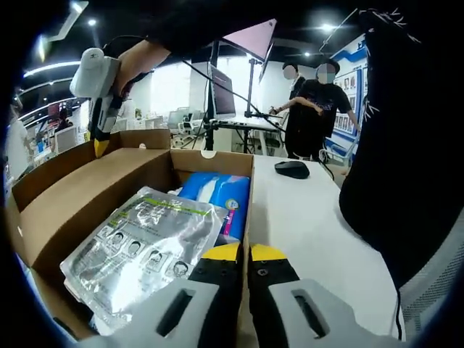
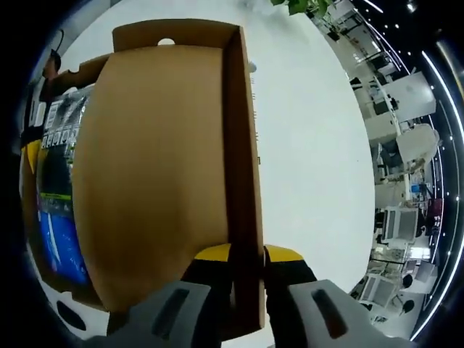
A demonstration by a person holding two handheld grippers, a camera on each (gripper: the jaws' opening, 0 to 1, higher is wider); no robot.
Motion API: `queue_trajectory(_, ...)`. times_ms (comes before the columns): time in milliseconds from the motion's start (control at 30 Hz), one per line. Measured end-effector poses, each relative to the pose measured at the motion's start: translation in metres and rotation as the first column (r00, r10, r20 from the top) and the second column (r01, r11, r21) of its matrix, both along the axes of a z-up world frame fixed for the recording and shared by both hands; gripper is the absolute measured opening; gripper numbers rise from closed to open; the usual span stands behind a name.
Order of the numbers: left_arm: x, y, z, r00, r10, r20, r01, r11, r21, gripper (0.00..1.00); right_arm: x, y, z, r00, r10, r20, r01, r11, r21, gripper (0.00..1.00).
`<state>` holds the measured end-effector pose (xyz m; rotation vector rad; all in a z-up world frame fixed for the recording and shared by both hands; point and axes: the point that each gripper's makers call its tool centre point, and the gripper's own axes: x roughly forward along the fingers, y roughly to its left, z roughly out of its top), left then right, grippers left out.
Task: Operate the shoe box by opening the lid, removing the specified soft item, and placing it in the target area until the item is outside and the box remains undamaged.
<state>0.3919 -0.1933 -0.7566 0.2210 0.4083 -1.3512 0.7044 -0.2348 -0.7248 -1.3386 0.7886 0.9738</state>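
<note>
A brown cardboard shoe box (image 1: 210,161) stands open on a white table. Inside lie a silvery plastic packet (image 1: 145,246) and a blue soft pack (image 1: 217,192). The lid (image 1: 87,196) leans back to the left. My left gripper (image 1: 244,254) is shut on the box's near side wall. My right gripper (image 1: 99,145) pinches the lid's far edge. In the right gripper view my right gripper (image 2: 246,255) is shut on the lid's side flap (image 2: 243,145). The silvery packet (image 2: 61,109) and blue pack (image 2: 58,232) show left of the lid panel (image 2: 152,159).
The white table (image 1: 304,217) stretches right of the box, with a black mouse (image 1: 292,169) on it. A person's dark sleeve (image 1: 406,159) hangs at the right. Two people (image 1: 319,109), a monitor and a tripod (image 1: 250,101) stand behind the table.
</note>
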Motion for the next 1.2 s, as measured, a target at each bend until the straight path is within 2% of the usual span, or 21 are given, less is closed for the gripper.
queue_trajectory(367, -0.001, -0.002, 0.000, 1.000, -0.002, -0.007, 0.002, 1.000, 0.002, 0.01, 0.005, -0.004, -0.021, 0.999, -0.034, -0.029, 0.034, 0.999, -0.012, 0.15)
queue_trajectory(1200, -0.001, -0.003, -0.001, 1.000, -0.002, -0.009, 0.002, 1.000, 0.000, 0.01, 0.001, -0.006, -0.040, 0.997, -0.049, -0.056, 0.049, 0.999, -0.011, 0.17)
